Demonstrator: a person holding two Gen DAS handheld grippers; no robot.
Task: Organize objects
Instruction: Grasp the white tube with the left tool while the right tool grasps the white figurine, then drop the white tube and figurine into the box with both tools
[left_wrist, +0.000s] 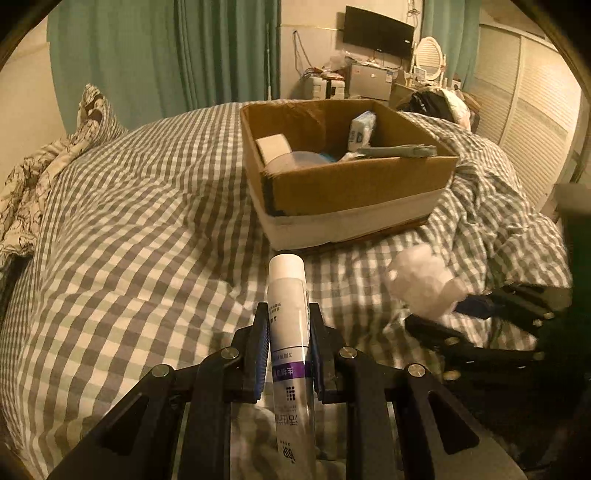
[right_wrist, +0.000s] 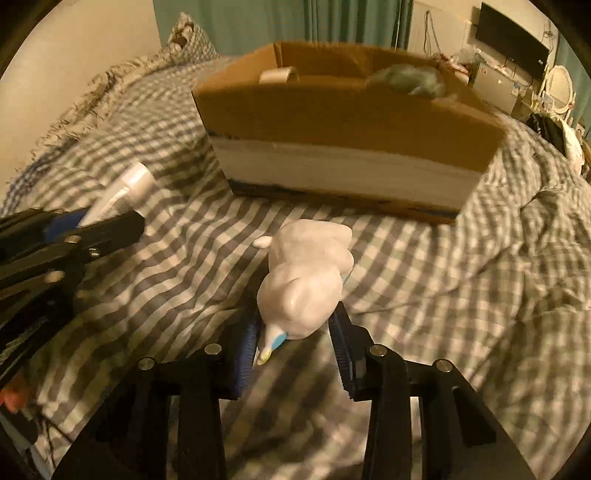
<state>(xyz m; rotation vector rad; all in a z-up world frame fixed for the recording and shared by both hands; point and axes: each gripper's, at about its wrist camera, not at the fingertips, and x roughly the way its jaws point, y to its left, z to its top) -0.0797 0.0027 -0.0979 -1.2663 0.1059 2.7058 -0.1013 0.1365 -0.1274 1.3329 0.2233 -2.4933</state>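
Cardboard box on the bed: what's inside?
In the cardboard box: a tape roll, a clear round lid, a white packet and a grey flat item. The near wall hides the bottom.

Teal curtains (left_wrist: 166, 55) behind, dark TV (left_wrist: 378, 31) on wall, oval mirror (left_wrist: 428, 59) beside it, louvered wardrobe doors (left_wrist: 532, 122) right.

Left wrist view low over the grey-and-white checked bedspread (left_wrist: 147, 229), facing the open brown cardboard box (left_wrist: 354, 184) at upper centre, right wrist view closer, box (right_wrist: 343, 122) filling the upper frame, both 2 views sharing box, bedspread (right_wrist: 461, 295), wall-mounted black screen (left_wrist: 378, 31).
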